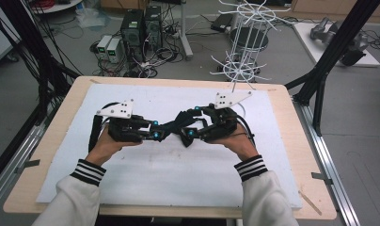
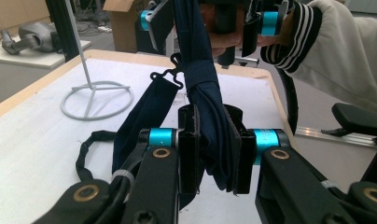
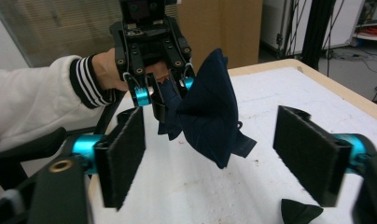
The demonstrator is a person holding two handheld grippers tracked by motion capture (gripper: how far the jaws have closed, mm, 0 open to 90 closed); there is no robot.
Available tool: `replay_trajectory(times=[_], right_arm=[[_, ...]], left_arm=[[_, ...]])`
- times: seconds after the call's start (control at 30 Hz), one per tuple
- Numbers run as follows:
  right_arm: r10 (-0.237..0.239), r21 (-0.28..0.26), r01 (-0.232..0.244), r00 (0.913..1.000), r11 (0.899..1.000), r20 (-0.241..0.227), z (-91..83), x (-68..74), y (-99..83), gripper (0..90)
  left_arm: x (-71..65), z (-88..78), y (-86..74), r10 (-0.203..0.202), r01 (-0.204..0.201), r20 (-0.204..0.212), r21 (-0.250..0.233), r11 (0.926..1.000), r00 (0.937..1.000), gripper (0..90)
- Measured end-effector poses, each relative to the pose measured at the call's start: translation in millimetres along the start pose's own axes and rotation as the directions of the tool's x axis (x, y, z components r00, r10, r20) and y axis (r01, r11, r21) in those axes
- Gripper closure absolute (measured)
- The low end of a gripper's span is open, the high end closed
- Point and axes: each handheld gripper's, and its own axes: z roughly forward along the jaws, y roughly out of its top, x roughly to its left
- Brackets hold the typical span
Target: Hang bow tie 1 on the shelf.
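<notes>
1. Fabric, a dark navy garment (image 1: 171, 128), is hanging in the air just above the white mat (image 1: 146, 174), between the two grippers.
2. Jaws of the left gripper (image 1: 153, 131) are pinching a bunched fold of that garment (image 2: 213, 135), their pads pressing on it from both sides; a thin strap with a small hook (image 2: 170, 74) is dangling to one side of the fold, above the mat.
3. Jaws of the right gripper (image 1: 190, 127) are standing spread in the right gripper view, one on either side of the garment (image 3: 210, 112), with clear gaps to the cloth and nothing pressed between them.
4. Both hands are holding their grippers close together over the middle of the mat, tips facing each other.
5. At the mat's far edge, a white wire rack (image 1: 240, 42) is standing on its ring base (image 2: 97, 99).
</notes>
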Motion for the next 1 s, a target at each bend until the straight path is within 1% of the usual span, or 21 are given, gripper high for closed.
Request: replay_trajectory(times=[0.07, 0.17, 0.27, 0.4, 0.47, 0.5, 0.53, 0.57, 0.63, 0.7, 0.77, 0.9, 0.97, 1.0], right_arm=[[-0.015, 0.004, 0.015, 0.9999, 1.000, 0.003, 0.9, 1.4, 1.7, 36.1], [-0.012, 0.014, 0.012, 0.9999, 1.000, -0.004, 2.8, 2.0, 2.1, 37.6], [-0.023, 0.025, 0.023, 0.9995, 0.999, -0.020, 6.0, 1.7, 1.8, 45.4], [-0.021, 0.027, 0.021, 0.9992, 0.999, -0.033, 7.6, 1.7, 2.1, 50.2], [-0.025, 0.035, 0.026, 0.9989, 0.999, -0.039, 9.0, 1.7, 2.6, 56.8], [-0.022, 0.050, 0.024, 0.9988, 0.998, -0.044, 10.3, 2.6, 2.8, 66.2], [-0.022, 0.050, 0.024, 0.9988, 0.998, -0.044, 10.3, 2.6, 2.8, 66.2], [-0.030, 0.051, 0.032, 0.9987, 0.998, -0.041, 11.2, 2.8, 2.9, 68.4], [-0.032, 0.046, 0.034, 0.9984, 0.998, -0.048, 11.8, 3.9, 3.1, 75.3], [-0.040, 0.043, 0.042, 0.9981, 0.998, -0.047, 11.9, 5.0, 3.3, 76.4], [-0.048, 0.042, 0.050, 0.9978, 0.998, -0.046, 12.6, 6.1, 3.7, 77.9], [-0.047, 0.043, 0.049, 0.9980, 0.998, -0.042, 12.8, 6.5, 3.7, 78.3], [-0.044, 0.042, 0.046, 0.9982, 0.998, -0.041, 12.7, 6.5, 3.7, 78.4], [-0.050, 0.042, 0.051, 0.9982, 0.998, -0.034, 12.5, 6.8, 3.9, 78.5]], left_arm=[[-0.8, 0.7, 0.0, 0.003, -0.003, 0.002, 0.003, 1.0000, 1.0000, 77.5], [-1.8, 0.9, 0.6, 0.012, -0.012, 0.006, -0.001, 0.9999, 0.9999, 77.6], [-2.3, 1.0, 0.9, 0.018, -0.018, 0.005, 0.002, 0.9998, 0.9998, 77.7], [-2.0, 1.1, 0.5, 0.016, -0.016, 0.003, 0.005, 0.9999, 0.9999, 77.8], [-2.0, 1.2, 0.7, 0.018, -0.018, 0.005, 0.001, 0.9998, 0.9998, 77.8], [-2.2, 1.4, 0.8, 0.017, -0.017, 0.005, 0.000, 0.9998, 0.9998, 77.9], [-2.6, 1.6, 1.0, 0.018, -0.018, 0.006, 0.003, 0.9998, 0.9998, 77.9], [-2.6, 1.6, 0.8, 0.020, -0.020, 0.000, 0.007, 0.9998, 0.9998, 77.9], [-2.1, 0.4, 0.3, 0.017, -0.017, -0.006, 0.006, 0.9998, 0.9998, 78.0], [-1.6, -1.0, 0.2, 0.014, -0.014, -0.006, 0.001, 0.9999, 0.9999, 78.0], [-1.6, -2.1, 0.3, 0.015, -0.015, -0.007, 0.006, 0.9999, 0.9999, 77.9], [-1.1, -2.3, 0.0, 0.011, -0.011, -0.014, 0.003, 0.9999, 0.9999, 77.4], [-0.9, -2.5, 0.1, 0.011, -0.011, -0.017, -0.001, 0.9999, 0.9998, 76.1], [-1.0, -2.7, 0.0, 0.010, -0.010, -0.022, -0.002, 0.9999, 0.9997, 72.6]])
